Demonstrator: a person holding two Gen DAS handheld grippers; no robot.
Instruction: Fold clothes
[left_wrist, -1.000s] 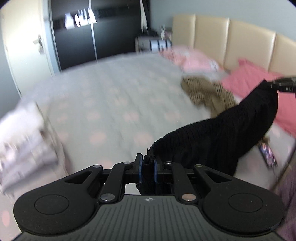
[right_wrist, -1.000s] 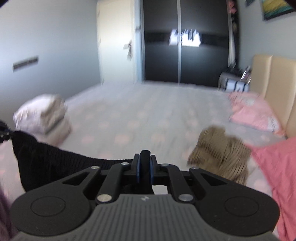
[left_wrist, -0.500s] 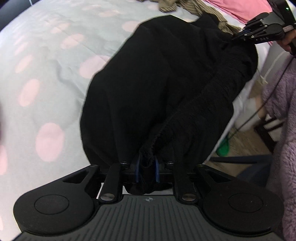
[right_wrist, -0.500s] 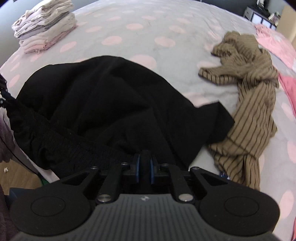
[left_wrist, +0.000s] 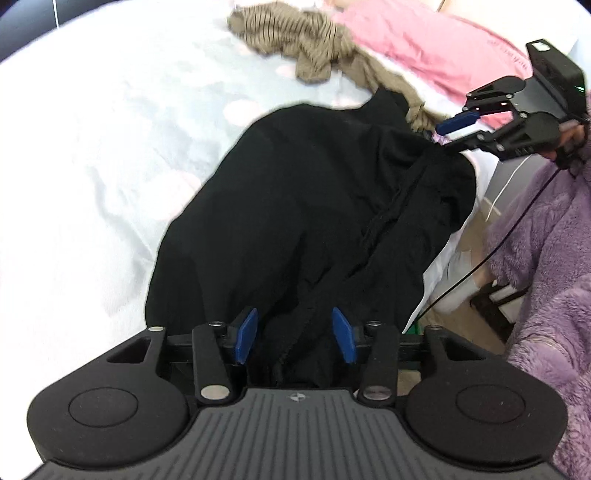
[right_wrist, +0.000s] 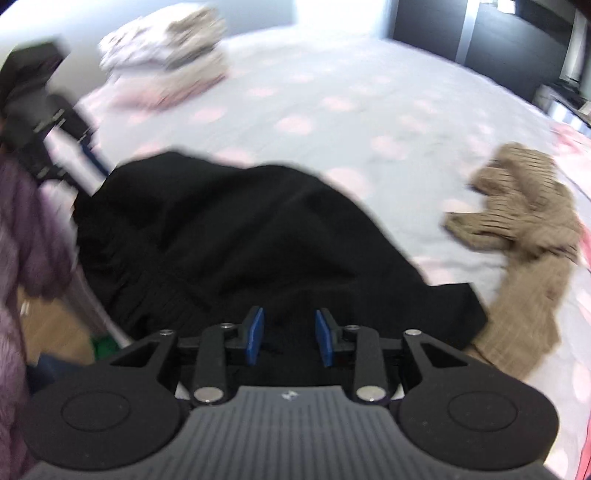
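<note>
Black knit garment (left_wrist: 295, 206), lowered onto the near edge of the dotted bedsheet (left_wrist: 92, 147), is being released as the left gripper (left_wrist: 295, 334) and right gripper (right_wrist: 289, 334) are opening, pads apart, readying folding.

no readable text, labels, brands or numbers anywhere, views partly blurred

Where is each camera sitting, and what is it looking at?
Left wrist: sits on the left gripper, looking down at the black garment on the bed; jaws opening; a purple sleeve and the right gripper show.
Right wrist: sits on the right gripper, looking across the same garment toward a folded stack; jaws opening; the sleeve shows.
Both share the black garment, the tan striped garment and the bed.
</note>
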